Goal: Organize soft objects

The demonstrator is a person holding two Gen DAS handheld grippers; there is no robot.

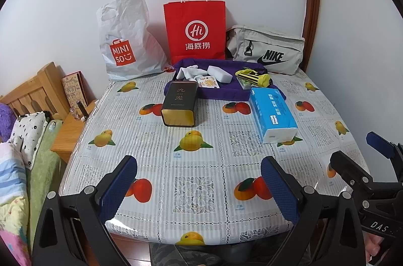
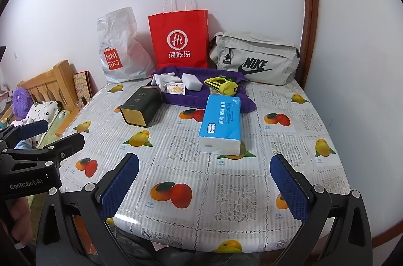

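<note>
A purple towel (image 1: 221,92) (image 2: 181,100) lies at the back of the table. On it rest white gloves (image 1: 187,72) (image 2: 163,78), a white sponge block (image 1: 221,73) (image 2: 192,82), a small card with a lemon print (image 1: 207,82) (image 2: 176,89) and a yellow-black folded pouch (image 1: 253,77) (image 2: 223,86). A blue tissue pack (image 1: 273,113) (image 2: 221,125) lies in front of the towel. My left gripper (image 1: 199,173) and right gripper (image 2: 204,170) hover open over the near table edge, holding nothing.
A dark tin box (image 1: 180,103) (image 2: 142,106) lies on its side. Against the wall stand a white Miniso bag (image 1: 126,39) (image 2: 118,47), a red paper bag (image 1: 195,32) (image 2: 178,39) and a grey Nike bag (image 1: 267,49) (image 2: 254,59). A bed and wooden nightstand (image 1: 68,132) sit left.
</note>
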